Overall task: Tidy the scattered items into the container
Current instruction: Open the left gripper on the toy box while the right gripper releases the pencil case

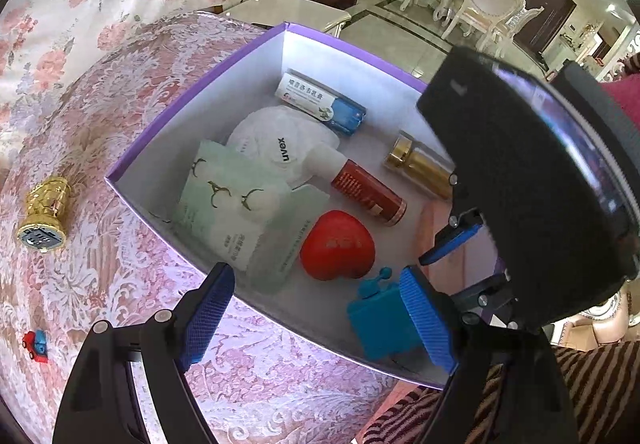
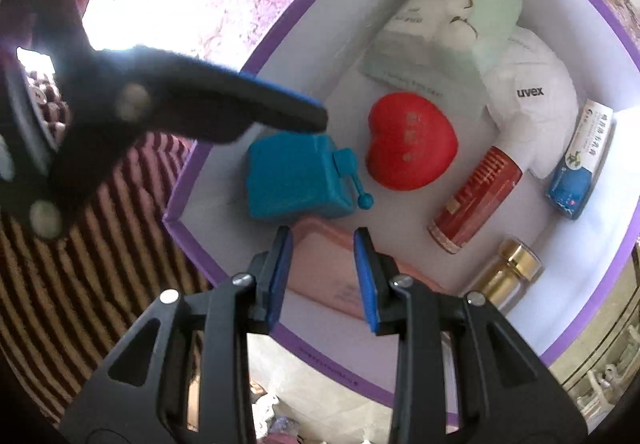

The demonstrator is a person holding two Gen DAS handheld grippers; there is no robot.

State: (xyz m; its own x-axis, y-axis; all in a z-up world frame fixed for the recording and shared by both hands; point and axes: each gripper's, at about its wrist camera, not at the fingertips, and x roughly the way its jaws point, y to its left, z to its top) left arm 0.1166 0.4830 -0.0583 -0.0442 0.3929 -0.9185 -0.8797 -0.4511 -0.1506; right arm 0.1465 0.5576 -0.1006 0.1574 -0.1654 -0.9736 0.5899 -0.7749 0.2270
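Purple-rimmed white box point(image 1: 192, 81) crammed: red heart point(image 1: 338, 250), teal toy point(image 1: 378, 324).

From the left wrist, the black body of the right gripper point(image 1: 520, 179) covers the far corner of the purple-edged white box point(image 1: 192, 95), part of the gold-capped glass bottle point(image 1: 420, 163) and most of the flat pink packet point(image 1: 430, 219). The tiny red and blue toy point(image 1: 36, 344) is too small to identify.

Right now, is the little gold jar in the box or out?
Out. The gold jar lies on the floral cloth, left of the purple box.
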